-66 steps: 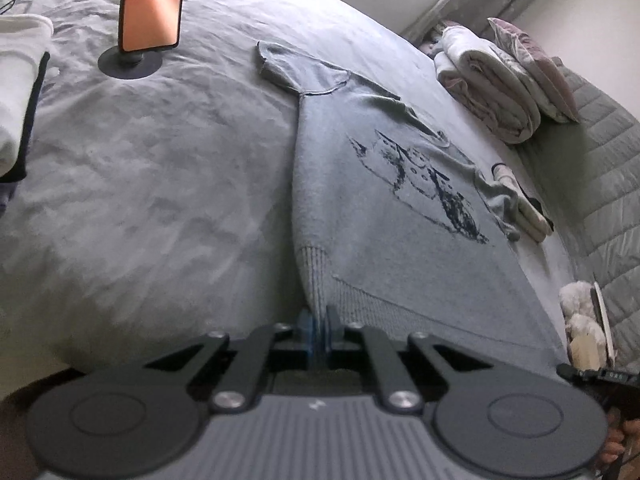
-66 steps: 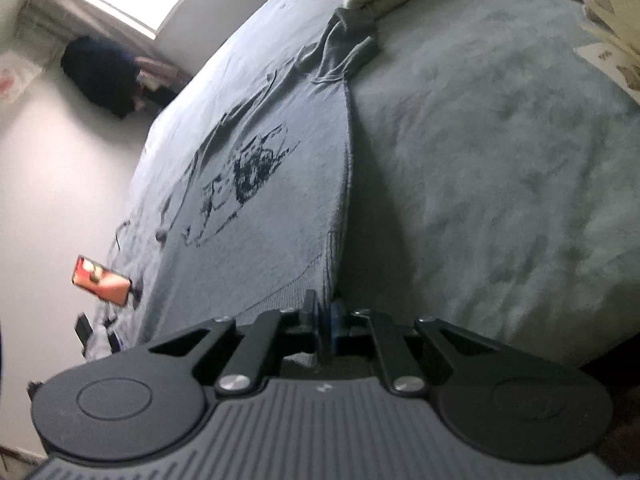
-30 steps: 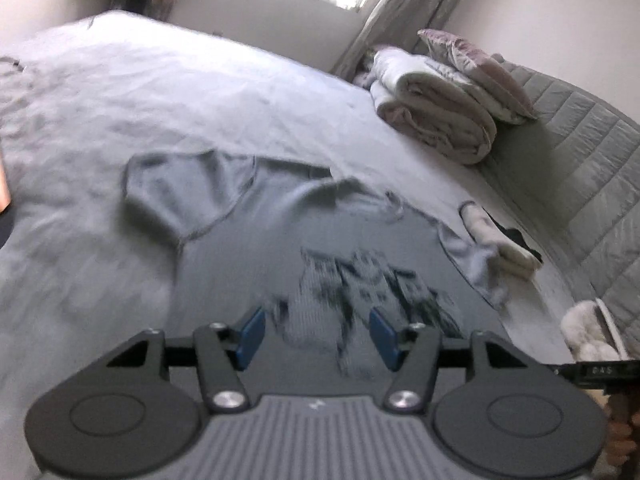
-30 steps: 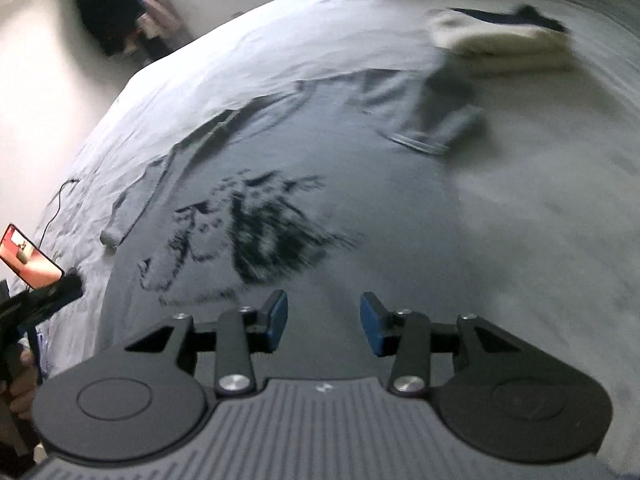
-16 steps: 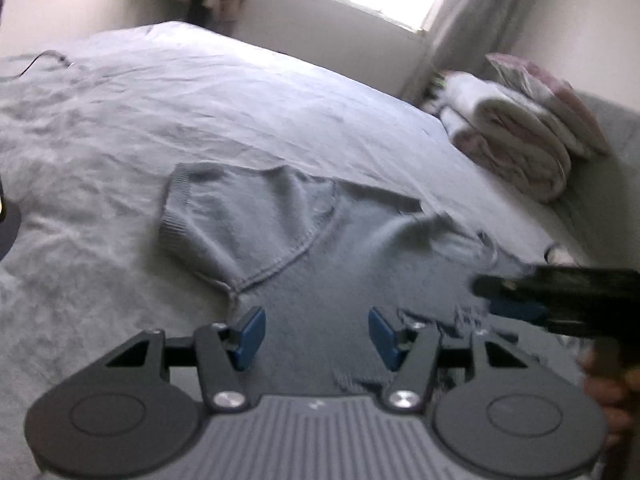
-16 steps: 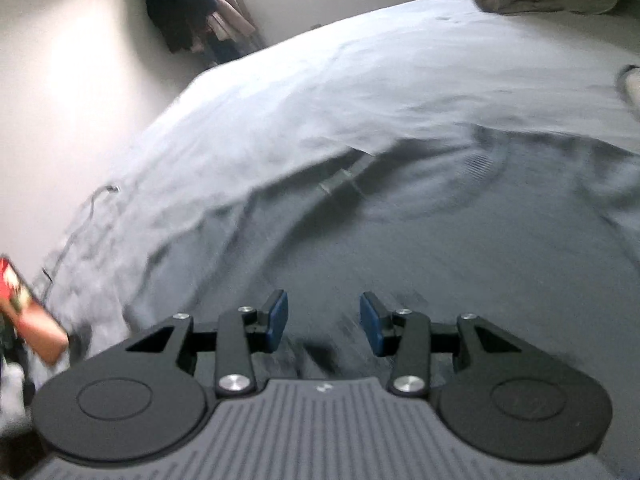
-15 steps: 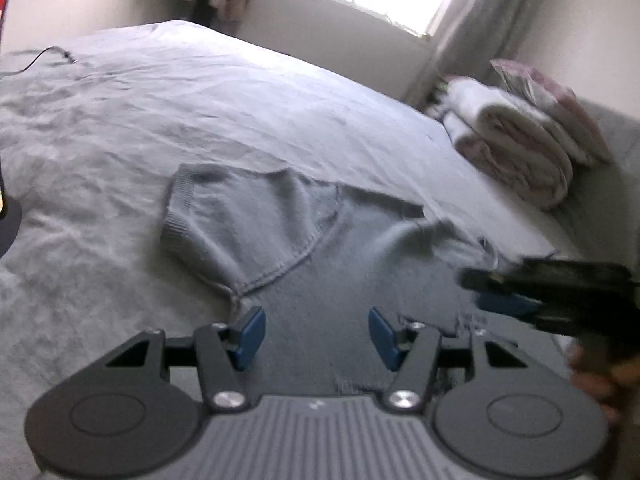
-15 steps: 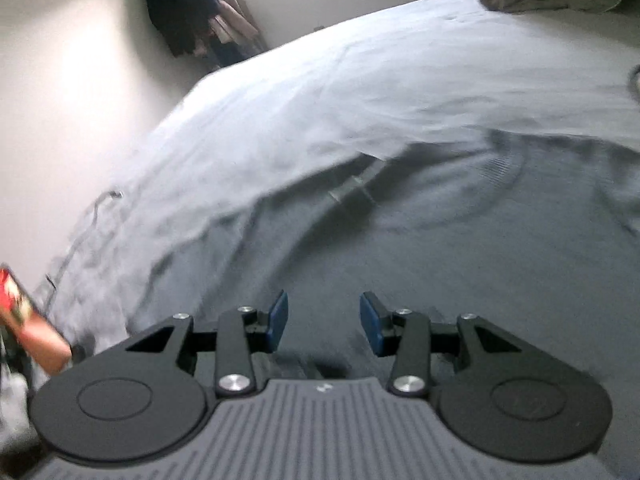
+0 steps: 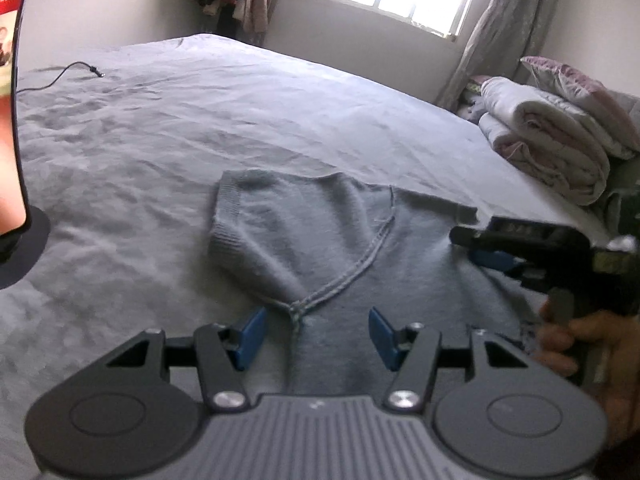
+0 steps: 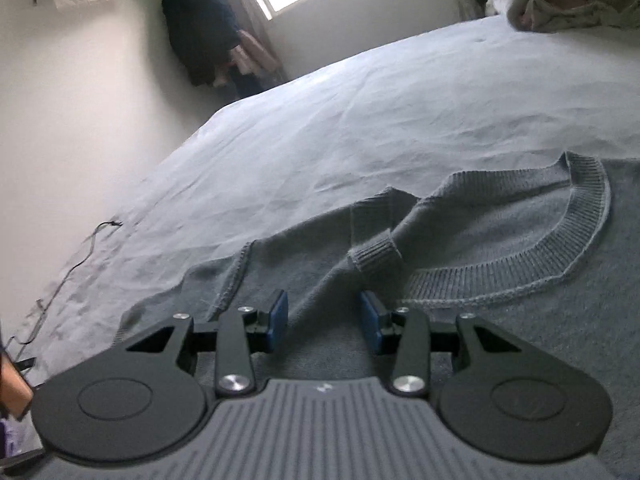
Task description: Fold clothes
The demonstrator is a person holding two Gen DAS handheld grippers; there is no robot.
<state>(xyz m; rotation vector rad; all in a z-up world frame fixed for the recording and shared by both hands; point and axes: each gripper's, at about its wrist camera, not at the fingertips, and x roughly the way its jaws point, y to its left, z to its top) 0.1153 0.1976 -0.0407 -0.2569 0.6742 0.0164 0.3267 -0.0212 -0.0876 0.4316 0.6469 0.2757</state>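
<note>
A grey knit short-sleeved sweater (image 9: pixel 344 240) lies flat on the bed. Its left sleeve (image 9: pixel 264 220) spreads out just beyond my left gripper (image 9: pixel 316 334), which hangs open over the armpit seam with nothing between its blue pads. In the right wrist view the ribbed neckline (image 10: pixel 560 248) curves to the right and a folded ribbed bit (image 10: pixel 374 258) lies ahead. My right gripper (image 10: pixel 323 320) is open just above the cloth near the shoulder. It also shows from the side in the left wrist view as the right gripper (image 9: pixel 492 248), held by a hand (image 9: pixel 592 344).
The grey bed sheet (image 9: pixel 160 128) stretches far to the left and back. A phone on a round stand (image 9: pixel 12 120) is at the left edge, a cable (image 9: pixel 64 74) behind it. Rolled bedding and a pillow (image 9: pixel 556 148) sit at the right. Dark clothes (image 10: pixel 208 36) hang by the window.
Both grippers were shut on the sweater's hem, then let go and moved up its length. The left one now faces the sleeve; the right one swung across to the shoulder and neckline.
</note>
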